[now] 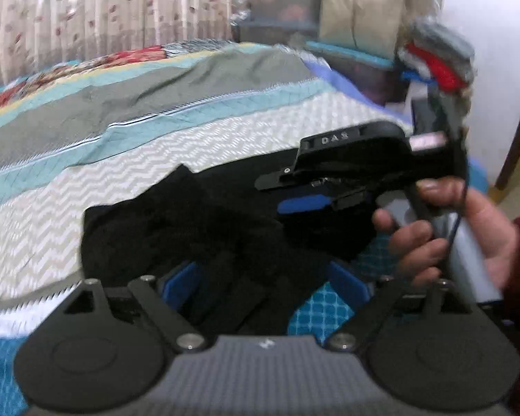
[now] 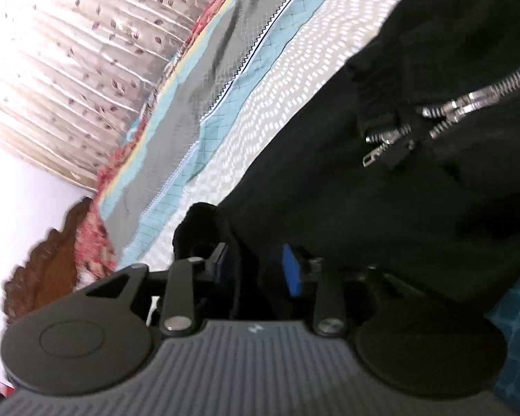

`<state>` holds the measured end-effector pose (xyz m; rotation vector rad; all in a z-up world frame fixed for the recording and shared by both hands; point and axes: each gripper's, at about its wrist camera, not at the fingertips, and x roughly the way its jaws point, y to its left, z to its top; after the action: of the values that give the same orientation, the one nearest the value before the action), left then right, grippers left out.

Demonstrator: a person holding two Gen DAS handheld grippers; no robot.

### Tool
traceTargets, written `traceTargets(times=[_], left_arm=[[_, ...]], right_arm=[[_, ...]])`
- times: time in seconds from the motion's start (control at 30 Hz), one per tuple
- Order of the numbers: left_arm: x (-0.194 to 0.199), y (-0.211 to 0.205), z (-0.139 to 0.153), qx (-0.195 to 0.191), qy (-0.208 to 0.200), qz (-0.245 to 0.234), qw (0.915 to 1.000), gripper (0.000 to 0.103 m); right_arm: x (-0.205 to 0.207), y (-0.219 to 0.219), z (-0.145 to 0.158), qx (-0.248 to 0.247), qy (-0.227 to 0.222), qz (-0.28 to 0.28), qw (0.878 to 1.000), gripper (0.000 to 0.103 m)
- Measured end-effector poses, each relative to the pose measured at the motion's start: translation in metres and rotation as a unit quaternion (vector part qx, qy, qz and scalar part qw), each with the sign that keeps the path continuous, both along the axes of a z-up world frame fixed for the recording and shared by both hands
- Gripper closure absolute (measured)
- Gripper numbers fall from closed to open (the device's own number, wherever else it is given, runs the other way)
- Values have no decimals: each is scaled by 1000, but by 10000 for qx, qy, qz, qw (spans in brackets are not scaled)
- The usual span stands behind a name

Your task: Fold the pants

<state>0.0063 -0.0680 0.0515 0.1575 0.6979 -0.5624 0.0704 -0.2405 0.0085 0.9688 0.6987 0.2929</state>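
Observation:
Black pants (image 1: 176,228) lie bunched on a quilted bedspread (image 1: 156,152). My left gripper (image 1: 263,280) is open, its blue pads (image 1: 180,280) wide apart with black fabric lying between them. My right gripper (image 1: 305,201), held by a hand (image 1: 468,228), shows in the left wrist view to the right, over the pants. In the right wrist view the pants (image 2: 416,190) fill the right side, with silver zippers (image 2: 443,114) showing. The right gripper (image 2: 256,270) has its blue pads (image 2: 291,270) close together, pinching a fold of black cloth.
The bedspread (image 2: 246,104) has grey, teal and white zigzag bands. A patterned curtain (image 1: 86,10) hangs behind the bed. Plastic storage boxes (image 1: 284,3) and a beige cloth stand at the back right. A carved wooden headboard (image 2: 41,274) shows at the left.

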Motion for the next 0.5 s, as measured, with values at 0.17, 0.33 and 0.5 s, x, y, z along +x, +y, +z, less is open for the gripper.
traceTargets(times=[0.17, 0.33, 0.5], left_arm=[[8, 69, 7, -674, 436, 1262, 9888, 20], [29, 118, -3, -1235, 1041, 2216, 9617, 48], [48, 111, -10, -1162, 1047, 2380, 9586, 55]], right_arm=[[2, 4, 3, 237, -223, 560, 9979, 20], [32, 60, 11, -852, -96, 1151, 9897, 82], [-3, 71, 48, -1636, -1487, 634, 9732, 83]])
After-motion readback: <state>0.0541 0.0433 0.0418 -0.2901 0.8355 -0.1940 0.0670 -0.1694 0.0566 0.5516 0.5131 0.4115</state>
